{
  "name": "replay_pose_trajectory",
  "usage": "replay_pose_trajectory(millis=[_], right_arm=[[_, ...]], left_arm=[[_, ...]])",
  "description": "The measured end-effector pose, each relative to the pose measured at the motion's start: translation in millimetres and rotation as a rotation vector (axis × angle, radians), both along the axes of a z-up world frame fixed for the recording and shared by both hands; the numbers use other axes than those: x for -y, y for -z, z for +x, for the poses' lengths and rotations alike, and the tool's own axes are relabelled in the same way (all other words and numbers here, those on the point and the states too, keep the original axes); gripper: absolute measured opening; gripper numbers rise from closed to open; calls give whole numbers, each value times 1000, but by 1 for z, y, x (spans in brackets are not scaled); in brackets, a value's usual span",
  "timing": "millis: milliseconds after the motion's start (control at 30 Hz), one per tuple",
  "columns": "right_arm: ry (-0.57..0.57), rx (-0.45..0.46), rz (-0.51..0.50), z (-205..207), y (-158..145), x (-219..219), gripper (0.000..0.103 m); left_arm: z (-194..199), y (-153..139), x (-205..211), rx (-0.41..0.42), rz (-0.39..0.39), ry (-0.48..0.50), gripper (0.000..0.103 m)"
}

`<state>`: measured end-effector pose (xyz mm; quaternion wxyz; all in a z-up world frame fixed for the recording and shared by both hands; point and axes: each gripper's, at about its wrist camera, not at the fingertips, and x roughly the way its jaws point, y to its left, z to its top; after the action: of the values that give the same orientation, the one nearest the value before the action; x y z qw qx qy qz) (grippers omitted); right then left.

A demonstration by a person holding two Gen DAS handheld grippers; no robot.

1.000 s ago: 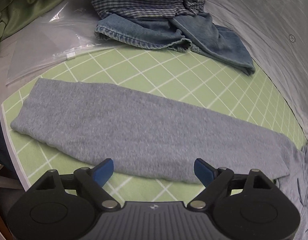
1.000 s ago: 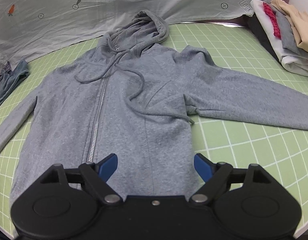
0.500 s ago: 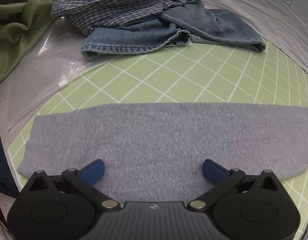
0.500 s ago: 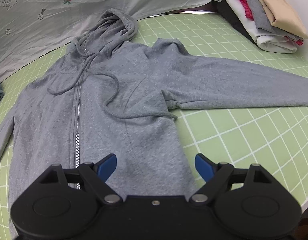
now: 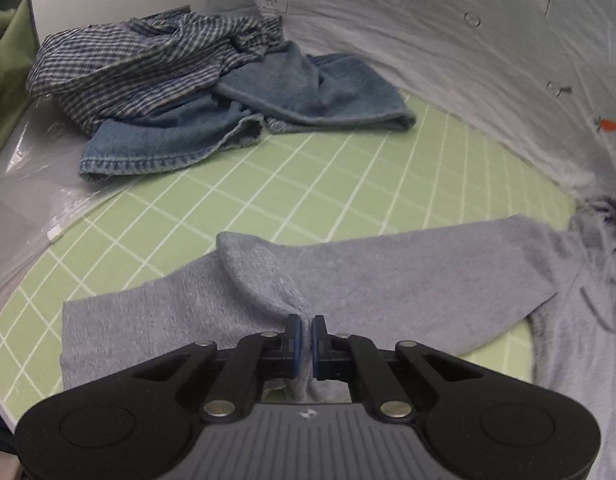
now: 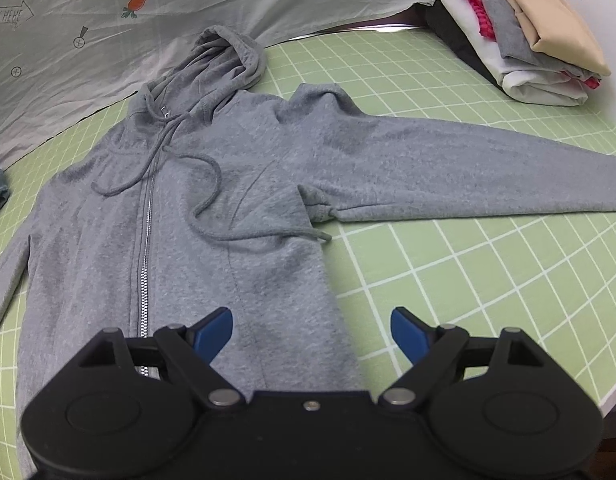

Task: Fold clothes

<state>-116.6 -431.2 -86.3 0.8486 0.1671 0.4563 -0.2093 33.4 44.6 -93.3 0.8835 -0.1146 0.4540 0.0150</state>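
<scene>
Your left claw (image 5: pixel 303 334) is clamped on a pinched ridge of the grey zip hoodie's sleeve (image 5: pixel 348 276), hiding the fabric's near edge. Your right claw (image 6: pixel 311 330) hovers with fingers apart over the grey zip hoodie (image 6: pixel 179 216), spread flat on the green gridded mat (image 6: pixel 468 272); its far cuff is cut off.

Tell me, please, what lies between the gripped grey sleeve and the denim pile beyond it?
Only bare green grid mat lies between the sleeve and the denim pile, as the left wrist view shows.

One grey hoodie (image 6: pixel 195 216), one denim garment (image 5: pixel 227 128), one checked shirt (image 5: pixel 139 68), one stack of folded clothes (image 6: pixel 516 28), two tools: left (image 5: pixel 303 336), right (image 6: pixel 312 328).
</scene>
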Motion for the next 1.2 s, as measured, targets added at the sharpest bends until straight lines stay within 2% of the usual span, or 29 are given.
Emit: replay_pose_trajectory(millis=[67, 167, 333, 367, 400, 433, 467, 500, 567, 633, 767, 867, 967, 1200], right_arm=[[1, 8, 8, -5, 0, 7, 87], [17, 29, 22, -14, 0, 21, 87], [97, 85, 36, -31, -3, 52, 87], [119, 96, 41, -33, -3, 58, 87], [136, 107, 40, -34, -4, 64, 87], [149, 119, 36, -35, -6, 69, 87], [163, 130, 33, -35, -8, 74, 87], [169, 140, 23, -35, -9, 78, 87], [165, 158, -3, -34, -13, 81, 88], [159, 167, -26, -31, -13, 82, 89], [140, 163, -59, -10, -8, 83, 90], [85, 164, -87, 21, -5, 80, 90], [-15, 148, -117, 58, -1, 67, 90], [-217, 117, -147, 84, 6, 33, 91]], left_arm=[[4, -19, 23, 47, -53, 29, 5], [12, -50, 78, 115, -130, 132, 5], [18, -90, 218, 172, -327, 414, 6], [16, -94, 246, 172, -353, 466, 12], [14, -97, 267, 174, -356, 505, 33], [12, -99, 282, 177, -338, 530, 47], [9, -101, 298, 180, -321, 555, 74], [7, -101, 308, 191, -297, 568, 87], [8, -94, 308, 201, -229, 550, 90], [19, -79, 299, 149, -155, 484, 91], [48, -38, 265, -1, -6, 334, 92], [60, -9, 239, -102, 72, 272, 92], [63, 10, 221, -173, 102, 227, 92], [47, 35, 210, -270, 109, 184, 92]])
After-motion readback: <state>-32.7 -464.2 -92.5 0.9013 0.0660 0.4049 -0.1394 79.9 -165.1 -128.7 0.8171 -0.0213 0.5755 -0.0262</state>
